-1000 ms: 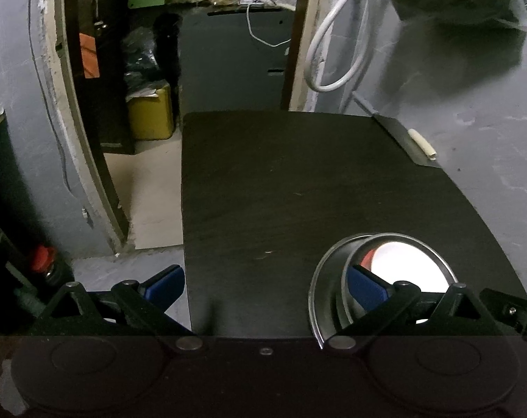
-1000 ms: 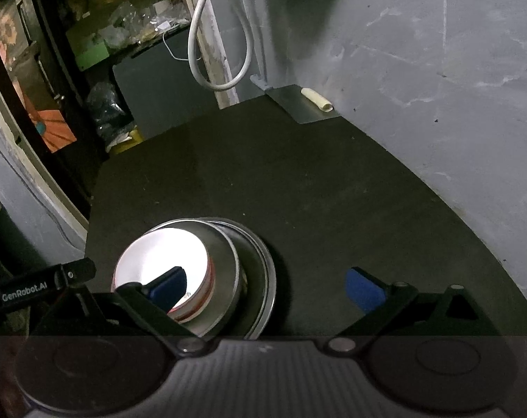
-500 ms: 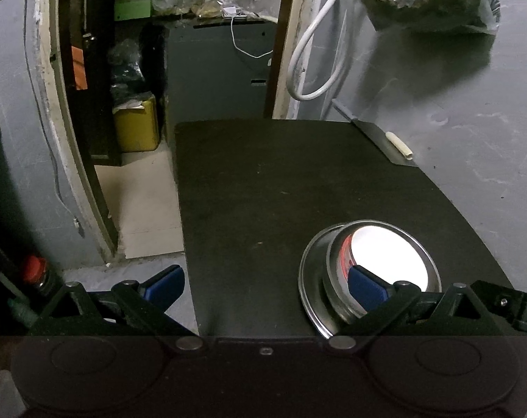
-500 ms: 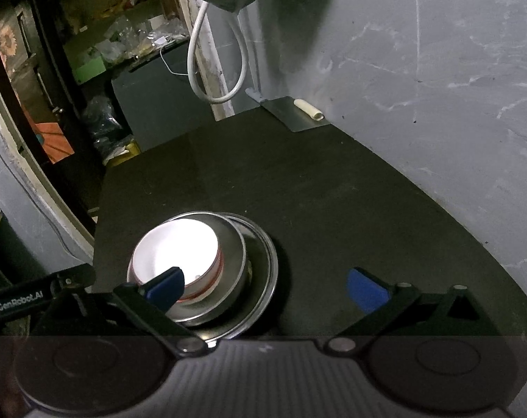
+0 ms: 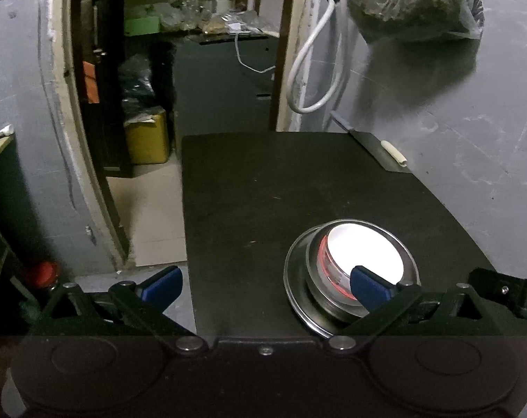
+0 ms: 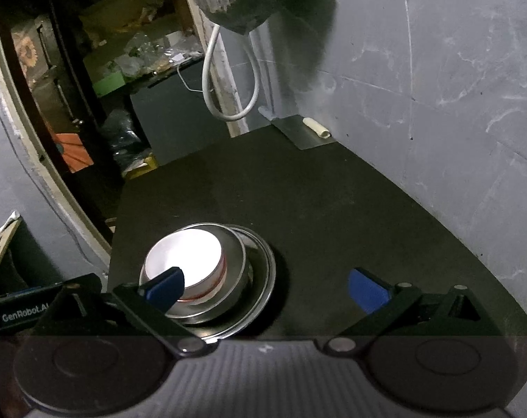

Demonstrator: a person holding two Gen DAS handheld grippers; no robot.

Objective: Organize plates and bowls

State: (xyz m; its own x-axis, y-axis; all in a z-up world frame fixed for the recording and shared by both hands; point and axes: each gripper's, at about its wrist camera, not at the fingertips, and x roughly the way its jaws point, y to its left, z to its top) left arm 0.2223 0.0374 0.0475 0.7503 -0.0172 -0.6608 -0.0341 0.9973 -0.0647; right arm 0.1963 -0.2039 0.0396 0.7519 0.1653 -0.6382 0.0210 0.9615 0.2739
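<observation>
Pulled back and lifted over the last second: both wrist views now taking in more of the black table point(image 5: 263, 191) and showing the nested dishes farther from the lens than before.

Far left in the left wrist view, a doorway onto a cluttered storeroom, a yellow container point(image 5: 146, 137) on its floor. Next, the left gripper point(image 5: 265, 284), fingers spread wide and holding nothing, hovering low over the near left edge of the table; left fingertip off the table's side, right fingertip in front of the stack. Toward the right, the stack itself near the front edge: a steel plate point(image 5: 293, 278) at the bottom, a steel bowl point(image 5: 314, 282) seated in it, and a white bowl with a red band point(image 5: 362, 252) inside that. Farther right, at the back corner against the grey wall, a small metal sheet with a pale roll point(image 5: 395, 151) on it, apart from the dishes.

In the right wrist view, the same stack point(image 6: 207, 275) at lower left, the right gripper point(image 6: 265, 287) likewise wide apart and empty, its left fingertip over the white bowl, its right over bare tabletop.

Judged from this, close to finished: every dish in sight already nested, no loose plate or bowl visible elsewhere. Perhaps only squaring the slightly off-centre stack left.
</observation>
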